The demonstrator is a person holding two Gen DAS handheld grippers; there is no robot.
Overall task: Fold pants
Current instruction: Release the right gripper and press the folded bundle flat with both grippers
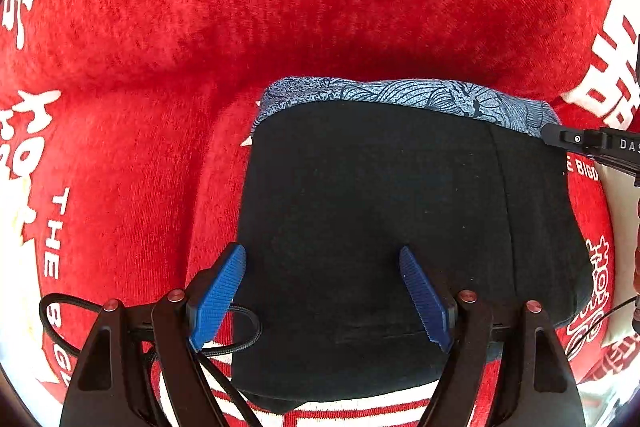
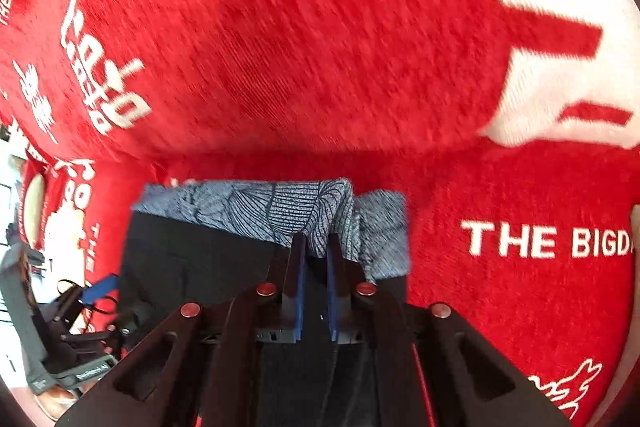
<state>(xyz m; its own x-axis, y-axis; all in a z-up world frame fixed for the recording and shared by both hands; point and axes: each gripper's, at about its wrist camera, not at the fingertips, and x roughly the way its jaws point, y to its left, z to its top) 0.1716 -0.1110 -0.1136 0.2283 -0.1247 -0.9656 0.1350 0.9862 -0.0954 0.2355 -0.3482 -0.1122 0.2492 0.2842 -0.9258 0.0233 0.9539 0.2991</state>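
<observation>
One broad red cloth (image 1: 132, 75) fills both views, a plush, napped fabric printed with white characters and the words "THE BIGD", rising in a soft fold behind the clothes. On it lie the black pants (image 1: 400, 227), folded into a compact, roughly rectangular block of smooth, matte, dark cloth with a straight seam running down the right side. Under and behind them sits a blue patterned garment (image 1: 400, 95), a thinner weave printed with dark leaf-like line drawings, its edge showing along the far side of the pants. No containers appear in either view. The left gripper (image 1: 322, 291) hovers over the near part of the pants, its ribbed blue pads spread wide and holding nothing. The right gripper (image 2: 316, 267) reaches across the pants' far edge with its pads nearly together; whether they pinch any cloth cannot be told.
</observation>
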